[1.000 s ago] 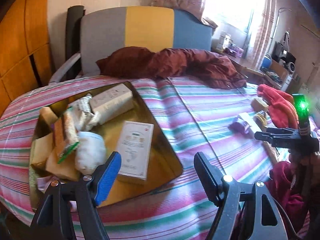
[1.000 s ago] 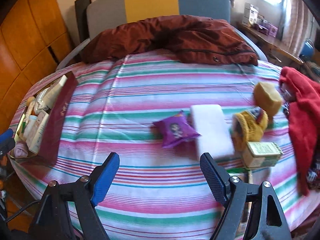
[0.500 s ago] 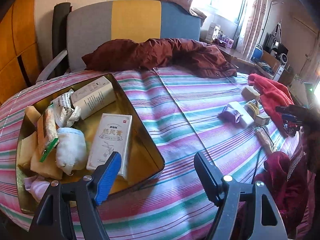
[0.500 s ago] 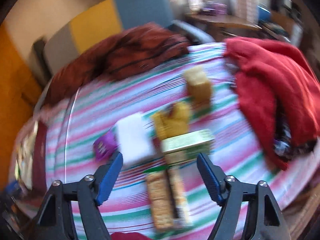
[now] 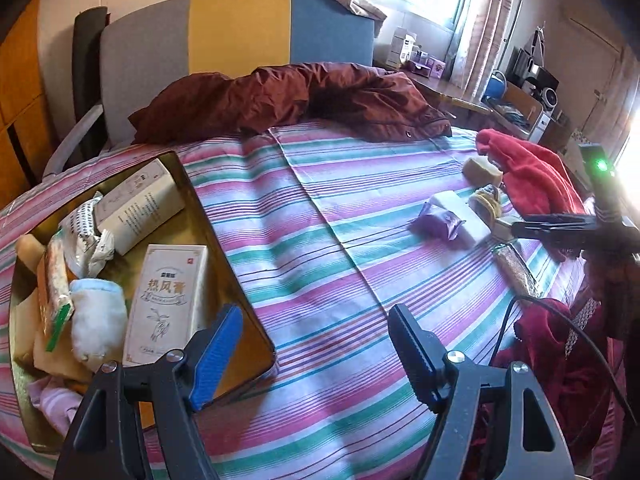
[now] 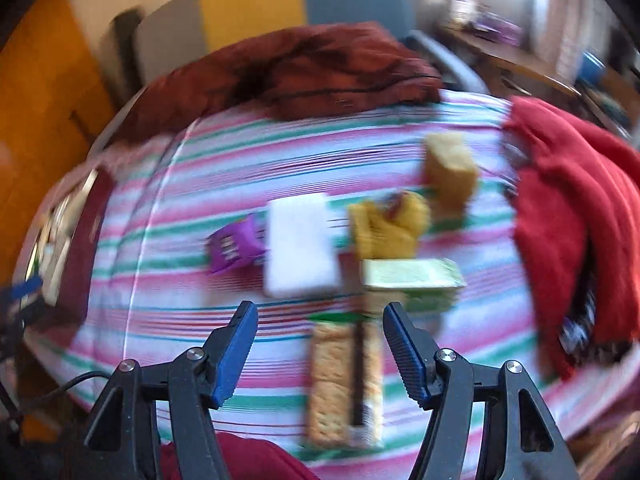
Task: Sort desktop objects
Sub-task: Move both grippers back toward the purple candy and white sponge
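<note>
A gold tray [image 5: 224,240] on the striped cloth holds several sorted items, among them a white medicine box [image 5: 168,300]. My left gripper [image 5: 316,344] is open and empty above the tray's near right corner. On the right lie a purple packet [image 6: 236,246], a white block [image 6: 300,246], a yellow knit item [image 6: 386,226], a tan sponge [image 6: 450,168], a green box [image 6: 412,282] and a cracker pack [image 6: 344,380]. My right gripper [image 6: 320,344] is open, just above the cracker pack's top end. It also shows from the side in the left wrist view [image 5: 560,228].
A maroon jacket [image 5: 292,96] lies across the far side in front of a chair [image 5: 240,28]. A red garment [image 6: 576,208] lies at the right edge. A cable [image 5: 560,332] hangs at the near right.
The right wrist view has swung left and drawn nearer, with the cracker pack now between its fingers and motion blur. The left gripper has drifted slightly; the tray sits further left in its view.
</note>
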Demonstrator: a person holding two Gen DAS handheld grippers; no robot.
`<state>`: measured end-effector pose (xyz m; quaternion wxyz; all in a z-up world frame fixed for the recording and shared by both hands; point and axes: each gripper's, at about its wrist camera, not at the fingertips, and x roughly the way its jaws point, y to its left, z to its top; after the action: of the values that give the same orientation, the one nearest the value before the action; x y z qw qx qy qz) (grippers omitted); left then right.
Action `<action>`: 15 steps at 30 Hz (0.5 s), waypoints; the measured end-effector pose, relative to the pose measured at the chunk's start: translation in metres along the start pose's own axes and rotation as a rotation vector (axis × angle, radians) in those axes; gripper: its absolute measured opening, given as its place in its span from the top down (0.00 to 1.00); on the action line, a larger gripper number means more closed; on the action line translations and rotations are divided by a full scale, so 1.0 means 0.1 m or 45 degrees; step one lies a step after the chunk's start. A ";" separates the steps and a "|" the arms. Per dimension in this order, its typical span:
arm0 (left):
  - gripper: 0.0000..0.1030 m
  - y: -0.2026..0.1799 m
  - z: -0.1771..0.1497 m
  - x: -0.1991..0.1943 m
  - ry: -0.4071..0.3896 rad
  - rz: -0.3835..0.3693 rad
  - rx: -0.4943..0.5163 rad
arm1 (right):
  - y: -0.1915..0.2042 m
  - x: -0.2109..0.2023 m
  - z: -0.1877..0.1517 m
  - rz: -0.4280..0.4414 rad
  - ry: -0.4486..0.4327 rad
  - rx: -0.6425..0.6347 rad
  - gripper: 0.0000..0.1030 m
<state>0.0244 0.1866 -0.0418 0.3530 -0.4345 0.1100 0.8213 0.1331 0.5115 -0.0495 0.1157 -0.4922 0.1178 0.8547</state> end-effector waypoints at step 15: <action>0.25 -0.15 0.18 0.26 0.064 -0.072 0.029 | 0.11 0.79 0.31 -0.045 0.145 -0.101 0.32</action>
<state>0.0136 0.2184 -0.0497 0.3779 -0.4540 0.1159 0.7985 0.0656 0.5174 -0.1022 0.1044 -0.5462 0.0812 0.8271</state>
